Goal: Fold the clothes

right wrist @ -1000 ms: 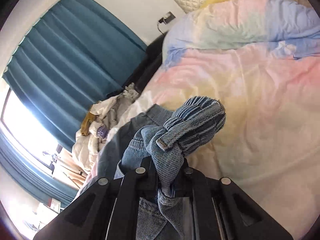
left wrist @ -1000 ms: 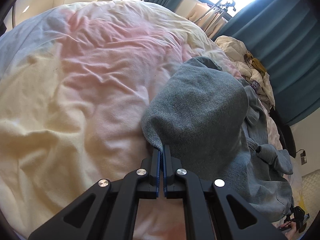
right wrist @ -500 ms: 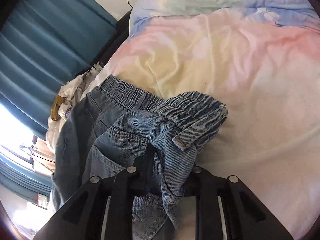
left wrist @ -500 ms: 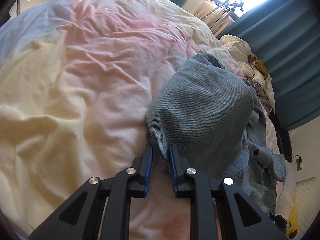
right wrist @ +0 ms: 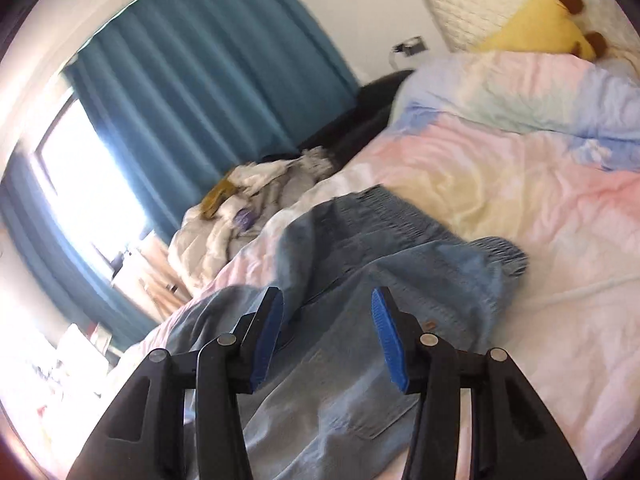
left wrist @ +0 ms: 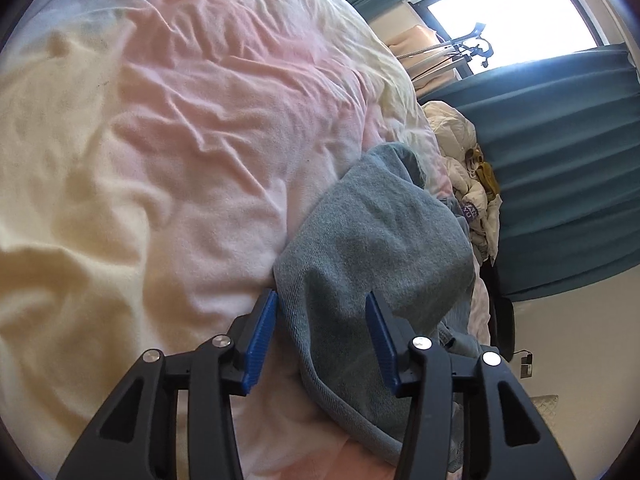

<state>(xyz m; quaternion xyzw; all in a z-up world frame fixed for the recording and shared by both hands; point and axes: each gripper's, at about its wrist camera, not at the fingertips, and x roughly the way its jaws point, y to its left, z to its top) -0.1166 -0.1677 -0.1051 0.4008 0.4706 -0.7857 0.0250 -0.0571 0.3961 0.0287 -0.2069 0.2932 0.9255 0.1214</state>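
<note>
A pair of blue denim jeans (left wrist: 372,256) lies on the pastel bed cover (left wrist: 180,140), its folded leg end reaching between the fingers of my left gripper (left wrist: 322,312). That gripper is open, blue pads wide apart, holding nothing. In the right wrist view the jeans (right wrist: 360,304) lie spread on the bed with the elastic waistband (right wrist: 408,216) at the far end. My right gripper (right wrist: 328,308) hovers just above the denim, open, nothing held between its pads.
A heap of white clothes (right wrist: 256,200) lies at the bed's edge by the teal curtains (right wrist: 208,80). A yellow plush toy (right wrist: 548,28) rests near the headboard. The bright window (left wrist: 508,20) and a stand are beyond the bed. The right wrist view is motion-blurred.
Both grippers have opened and let go of the jeans. The bunched waistband held by the right gripper has dropped flat on the bed; the left one has released the leg end.
</note>
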